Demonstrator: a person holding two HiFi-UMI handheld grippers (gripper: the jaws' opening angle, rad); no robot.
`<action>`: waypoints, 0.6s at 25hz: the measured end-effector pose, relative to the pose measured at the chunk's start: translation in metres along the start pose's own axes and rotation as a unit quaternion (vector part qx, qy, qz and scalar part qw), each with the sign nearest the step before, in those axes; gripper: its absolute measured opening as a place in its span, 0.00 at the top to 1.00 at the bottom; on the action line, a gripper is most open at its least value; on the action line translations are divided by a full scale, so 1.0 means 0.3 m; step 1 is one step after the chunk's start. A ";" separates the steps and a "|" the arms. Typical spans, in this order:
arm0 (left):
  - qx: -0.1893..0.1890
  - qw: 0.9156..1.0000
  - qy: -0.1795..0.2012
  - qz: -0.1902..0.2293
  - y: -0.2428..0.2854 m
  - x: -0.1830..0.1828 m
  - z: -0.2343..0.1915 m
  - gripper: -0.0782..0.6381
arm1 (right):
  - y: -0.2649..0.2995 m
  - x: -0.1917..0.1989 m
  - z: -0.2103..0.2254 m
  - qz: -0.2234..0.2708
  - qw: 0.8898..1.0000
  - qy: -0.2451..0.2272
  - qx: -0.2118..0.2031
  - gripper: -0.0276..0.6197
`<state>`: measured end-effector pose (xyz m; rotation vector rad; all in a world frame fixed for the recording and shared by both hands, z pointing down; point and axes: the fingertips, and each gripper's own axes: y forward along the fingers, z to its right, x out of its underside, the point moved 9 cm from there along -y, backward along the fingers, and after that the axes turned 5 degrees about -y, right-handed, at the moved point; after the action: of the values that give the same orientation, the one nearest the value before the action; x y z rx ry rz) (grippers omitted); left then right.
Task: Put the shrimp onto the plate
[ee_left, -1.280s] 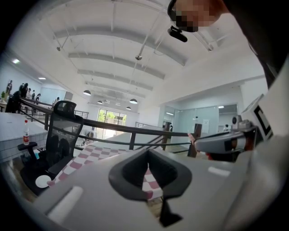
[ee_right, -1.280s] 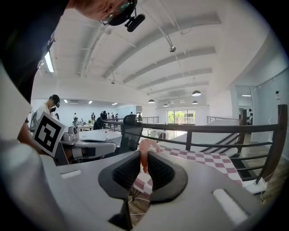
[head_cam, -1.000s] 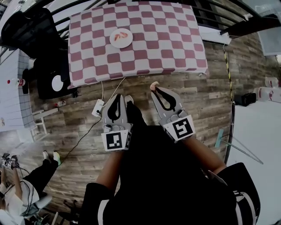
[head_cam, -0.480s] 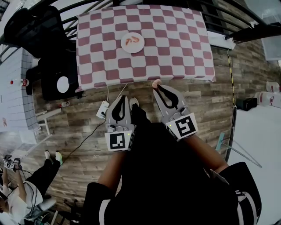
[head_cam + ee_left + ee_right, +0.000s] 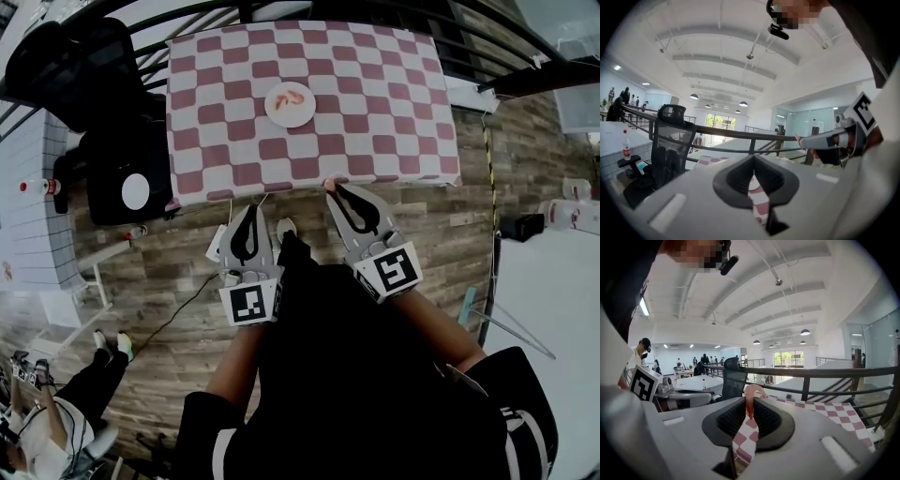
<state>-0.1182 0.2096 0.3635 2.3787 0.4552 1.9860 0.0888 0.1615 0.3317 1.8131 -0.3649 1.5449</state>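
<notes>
Right gripper [image 5: 331,187]: jaws drawn in to a narrow slit, pinching a pale pink shrimp [image 5: 751,393] at the very tips. The shrimp's curled body rises above the tips and the pads bear on both of its sides. From the head view, this gripper is held at the near edge of the bench [image 5: 394,122], with the shrimp over the hem of the cloth.

Left gripper [image 5: 251,210]: jaws pressed together at the tips, nothing between them. Only a thin gap behind the tips shows the cloth beyond. It is held beside the right gripper, short of the bench edge and over the floor [image 5: 169,272].

Surface: the bench is covered by a pink-and-white checked cloth [image 5: 216,141]. A small white plate [image 5: 279,115] sits left of centre, well apart from both grippers. It carries orange-red pieces [image 5: 293,97], too small to tell further. No other object is seen on the cloth.

Room: wood-plank floor. A black office chair [image 5: 75,66] stands off the bench's far left corner. A dark railing [image 5: 825,373] runs behind the bench. A red-capped bottle [image 5: 37,186] stands on a white surface at the left edge. A seated person [image 5: 56,412] is at the lower left, legs stretched out on the floor. The hall beyond is open, with a white ribbed ceiling and pendant lamps.
</notes>
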 end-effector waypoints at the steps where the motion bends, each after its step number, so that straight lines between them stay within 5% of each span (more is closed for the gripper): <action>1: -0.001 1.000 0.000 -0.005 0.003 -0.002 -0.007 0.88 | 0.012 -0.008 0.000 0.004 1.000 -0.003 -0.001 0.88; 15: -0.020 1.000 -0.012 0.004 -0.040 -0.024 -0.041 0.88 | 0.018 -0.032 -0.050 0.008 1.000 -0.021 0.007 0.88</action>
<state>-0.1338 0.2174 0.3567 2.3826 0.4017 1.9489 0.0719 0.1655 0.3250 1.8587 -0.3894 1.5257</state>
